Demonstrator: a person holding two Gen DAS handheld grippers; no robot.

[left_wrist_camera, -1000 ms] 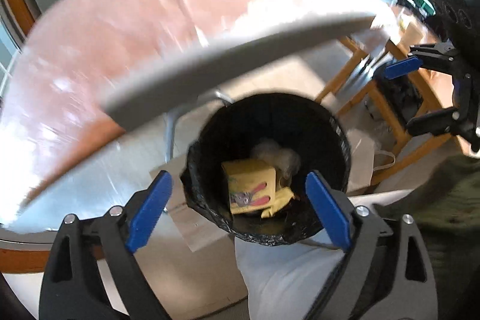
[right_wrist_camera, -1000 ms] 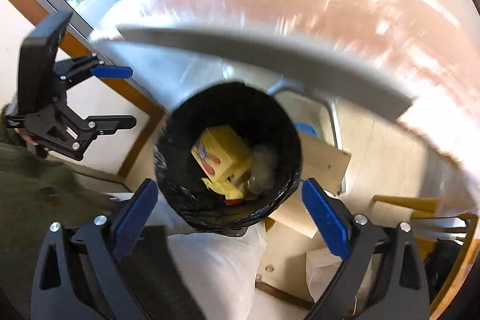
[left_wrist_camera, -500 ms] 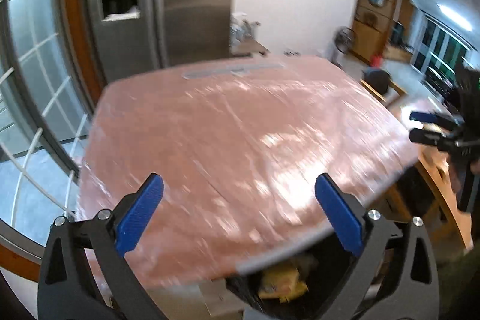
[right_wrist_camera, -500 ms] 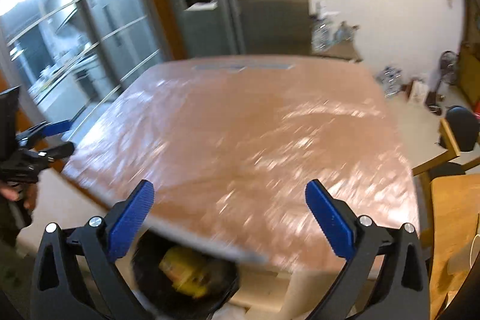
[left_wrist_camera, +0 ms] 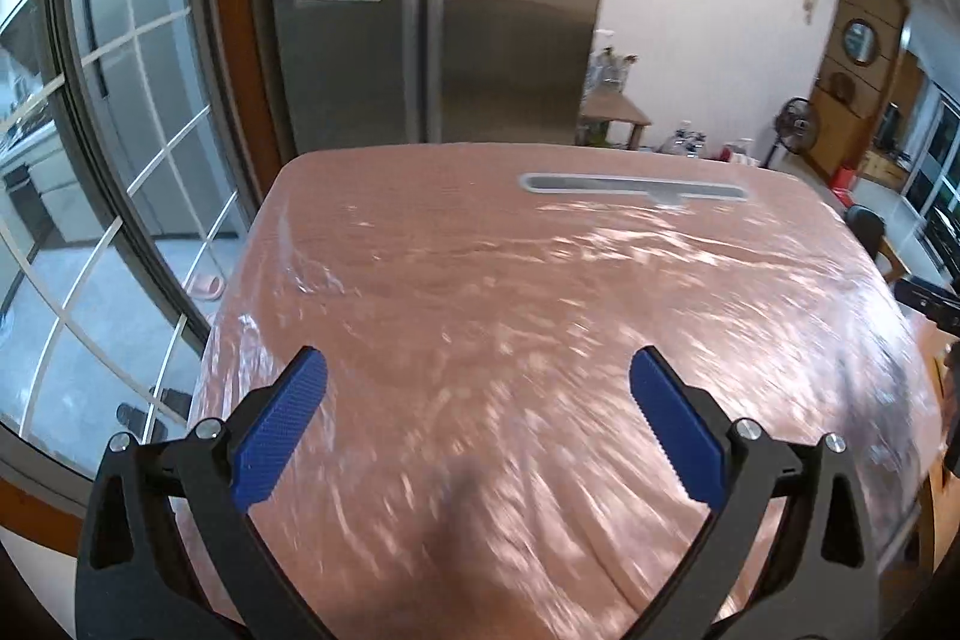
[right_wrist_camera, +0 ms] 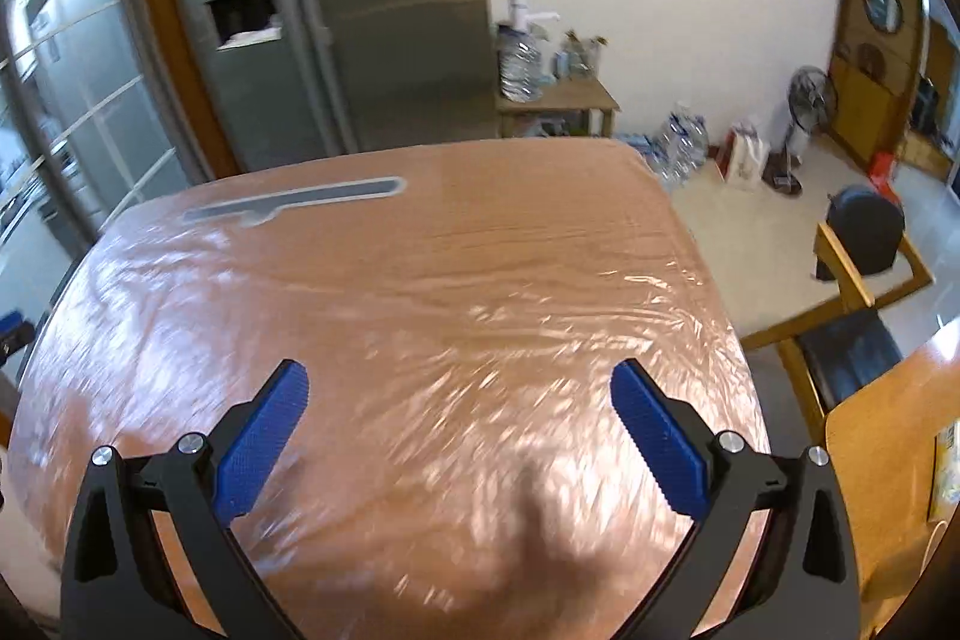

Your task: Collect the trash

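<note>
Left wrist view: the left hand-held gripper [left_wrist_camera: 478, 430], jaws spread wide and empty, has swung up from the black bin of trash, now out of frame, to a tabletop [left_wrist_camera: 540, 280] under glossy, wrinkled film. No trash shows on it.

Right wrist view: the right hand-held gripper [right_wrist_camera: 459, 442], equally wide and empty, faces the same rounded tabletop [right_wrist_camera: 390, 292]; collection appears complete.

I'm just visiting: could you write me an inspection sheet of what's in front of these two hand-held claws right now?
Surface: table under wrinkled clear plastic film, grey slot at the far end.
Job's things: nothing seen.
Clutter: nothing seen on the table.
Grippers: left gripper open, holding nothing; right gripper open, holding nothing.
Cables: nothing seen.
Surroundings: steel fridge, water bottles on side table, wooden chair, floor fan.
</note>
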